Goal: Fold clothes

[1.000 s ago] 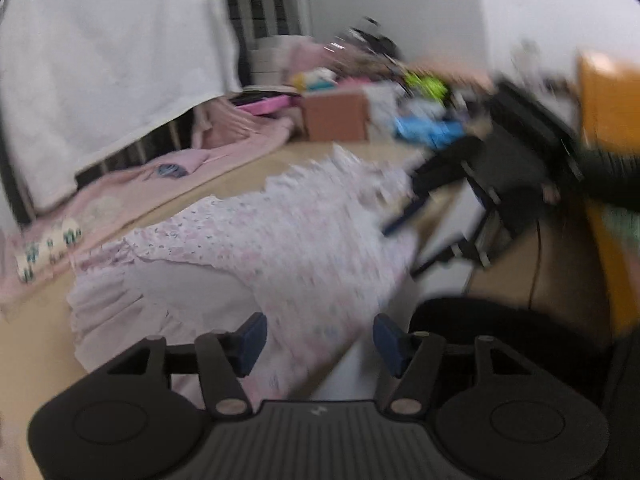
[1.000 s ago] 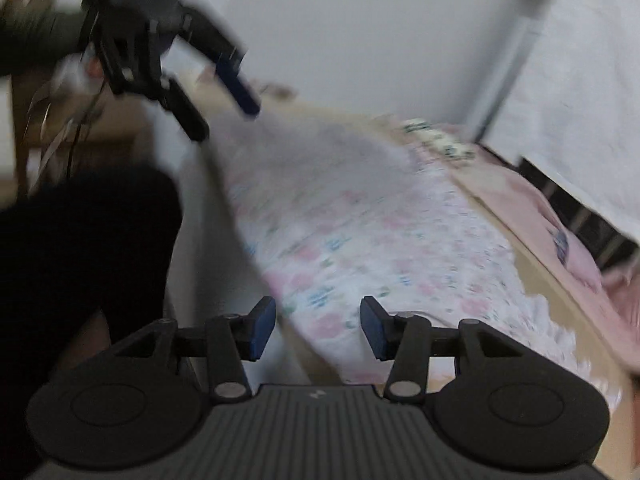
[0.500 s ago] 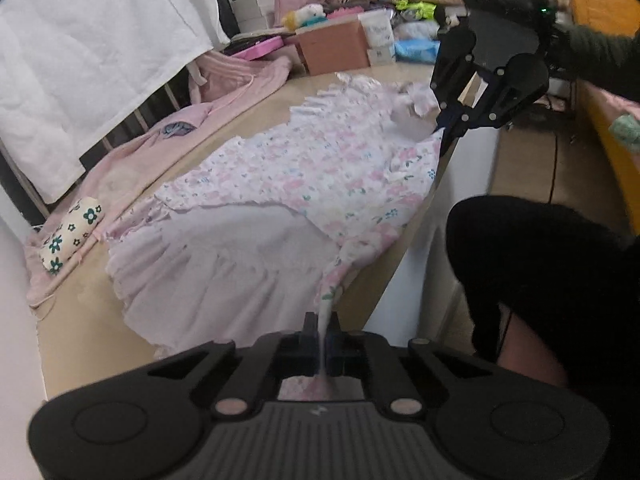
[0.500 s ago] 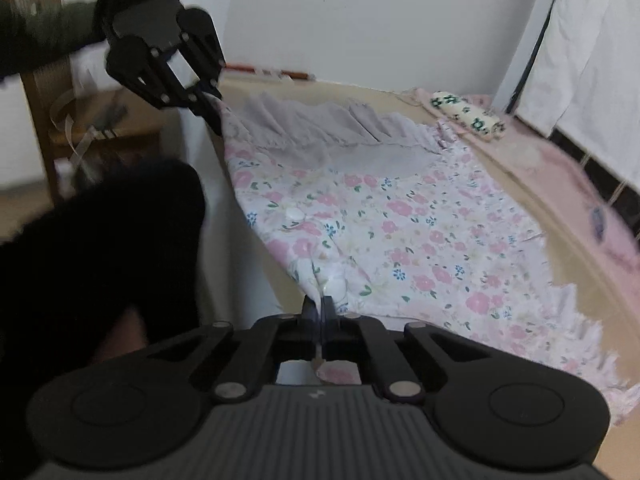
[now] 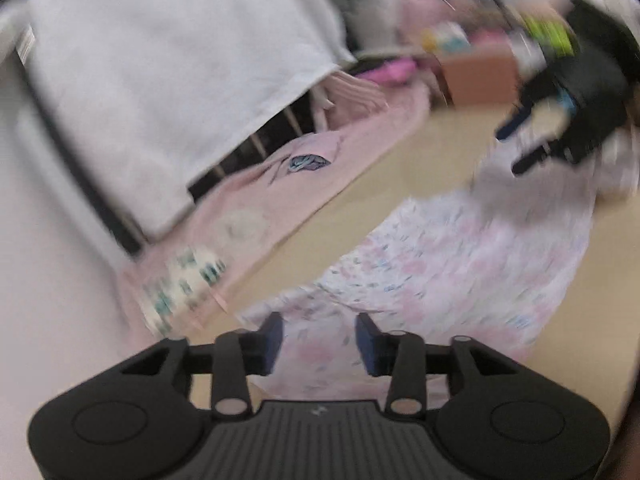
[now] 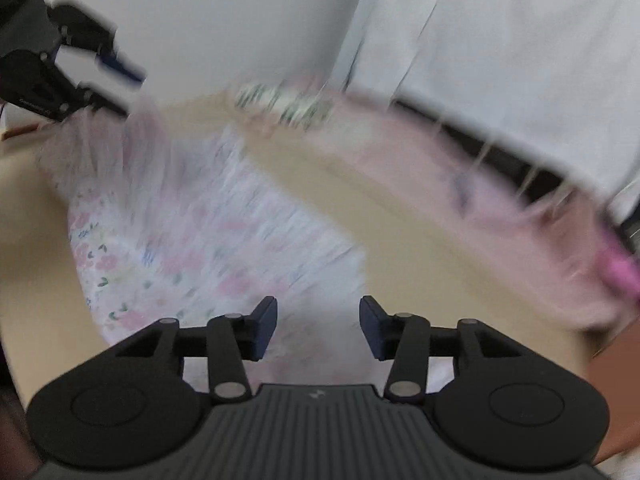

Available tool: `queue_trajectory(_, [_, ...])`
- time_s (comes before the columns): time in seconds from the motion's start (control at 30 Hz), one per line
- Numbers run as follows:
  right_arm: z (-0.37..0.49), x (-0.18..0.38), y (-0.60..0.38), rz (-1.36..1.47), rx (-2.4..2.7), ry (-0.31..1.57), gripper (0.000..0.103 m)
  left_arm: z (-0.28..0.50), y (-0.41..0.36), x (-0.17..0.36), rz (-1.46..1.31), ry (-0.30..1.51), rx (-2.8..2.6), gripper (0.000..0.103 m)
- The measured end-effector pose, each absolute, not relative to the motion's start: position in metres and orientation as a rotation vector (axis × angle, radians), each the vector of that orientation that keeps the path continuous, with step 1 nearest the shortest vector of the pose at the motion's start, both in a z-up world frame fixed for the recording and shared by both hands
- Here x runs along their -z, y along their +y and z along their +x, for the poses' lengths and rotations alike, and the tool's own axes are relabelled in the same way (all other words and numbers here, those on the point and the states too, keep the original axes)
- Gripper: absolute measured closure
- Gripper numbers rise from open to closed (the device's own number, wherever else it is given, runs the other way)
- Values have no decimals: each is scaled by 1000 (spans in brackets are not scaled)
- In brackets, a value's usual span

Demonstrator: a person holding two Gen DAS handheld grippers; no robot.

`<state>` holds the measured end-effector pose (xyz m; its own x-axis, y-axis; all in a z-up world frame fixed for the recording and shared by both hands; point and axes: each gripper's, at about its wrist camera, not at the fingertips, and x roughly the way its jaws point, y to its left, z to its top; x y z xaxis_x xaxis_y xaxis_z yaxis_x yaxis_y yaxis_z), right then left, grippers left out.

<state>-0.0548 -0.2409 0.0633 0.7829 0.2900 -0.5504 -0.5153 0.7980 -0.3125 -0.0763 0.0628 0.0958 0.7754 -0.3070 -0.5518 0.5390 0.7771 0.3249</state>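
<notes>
Beige tabletop (image 5: 400, 184) under floral dress (image 5: 460, 256), both opening, empty grippers (image 5: 319, 344) (image 6: 318, 328) above it.

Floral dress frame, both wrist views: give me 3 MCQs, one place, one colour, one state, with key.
1. Where does the floral dress lie?
A. on the tan table
B. on a chair
C. on the floor

2. What colour are the pads of the left tongs?
A. red
B. blue
C. green

3. How are the right tongs?
A. clamped on cloth
B. jaws apart, gripping nothing
C. out of view

Key: A, tan top shows round the dress; B, both pads look dark blue; B, a clear gap, and the jaws are opening.
</notes>
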Motion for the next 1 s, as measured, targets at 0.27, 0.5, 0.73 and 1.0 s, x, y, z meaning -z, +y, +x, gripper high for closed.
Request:
queue_trajectory(0.27, [-138,-35,-250,-532,-692,492,36,-118,90,-49,396,535,573,30])
queue_trajectory(0.5, [-121,-7,-265,-515,-655,586,94,-125,69,-20,633,507,641,83])
queue_trajectory(0.73, [-133,-15,-278,-562,-662,606,99,-137,85,-22,681,558,653,102])
queue_trajectory(1.0, [-159,-16,-280,-604,-675,646,99,-184,110,-26,807,532,532,101])
